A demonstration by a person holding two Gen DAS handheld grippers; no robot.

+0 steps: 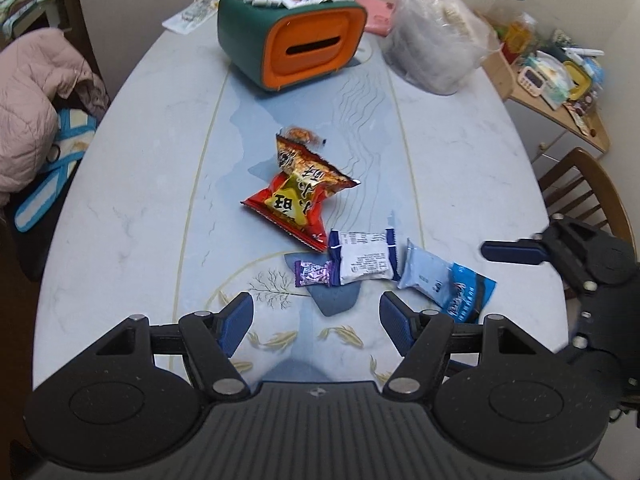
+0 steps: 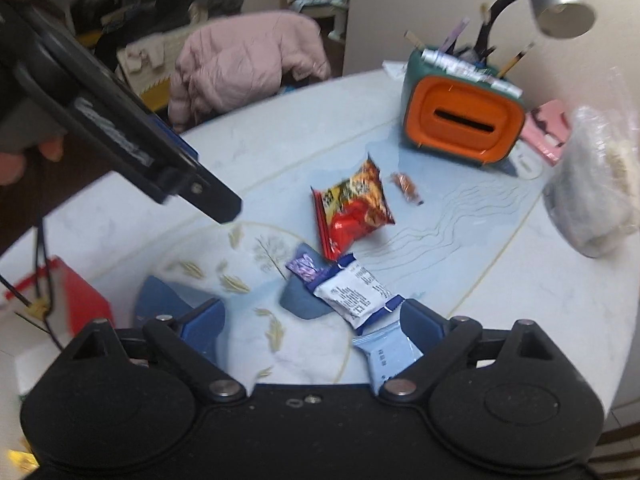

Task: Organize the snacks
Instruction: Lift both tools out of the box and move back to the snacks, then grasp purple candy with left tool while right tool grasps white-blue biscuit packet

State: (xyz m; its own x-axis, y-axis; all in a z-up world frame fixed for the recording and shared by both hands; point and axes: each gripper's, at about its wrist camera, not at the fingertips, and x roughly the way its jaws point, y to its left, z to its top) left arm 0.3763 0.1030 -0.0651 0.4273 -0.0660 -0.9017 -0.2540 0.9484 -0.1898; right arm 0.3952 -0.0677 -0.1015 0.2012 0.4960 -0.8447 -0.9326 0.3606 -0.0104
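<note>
Dim indoor light, soft shadows, fisheye-bent edges, right wrist view motion-blurred

Table [image 1: 140, 208]: smooth marble-look top; red snack bag [image 1: 298, 204]: glossy crinkled foil; orange-green box [image 1: 292, 36]: matt plastic; pink jacket [image 2: 240, 68]: quilted cloth

On the table [image 1: 140, 208], five snacks lie in a loose line down the middle. Farthest is a small candy [image 1: 301, 135]; just nearer, a chip bag [image 1: 298, 196]. Nearer still lie a small sweet [image 1: 314, 273] on the left, a wrapped biscuit [image 1: 365, 261] beside it, and another packet [image 1: 444, 280] on the right. Far behind them stands an organiser box [image 1: 292, 40], with a plastic bag [image 1: 436, 40] to its right.
</note>
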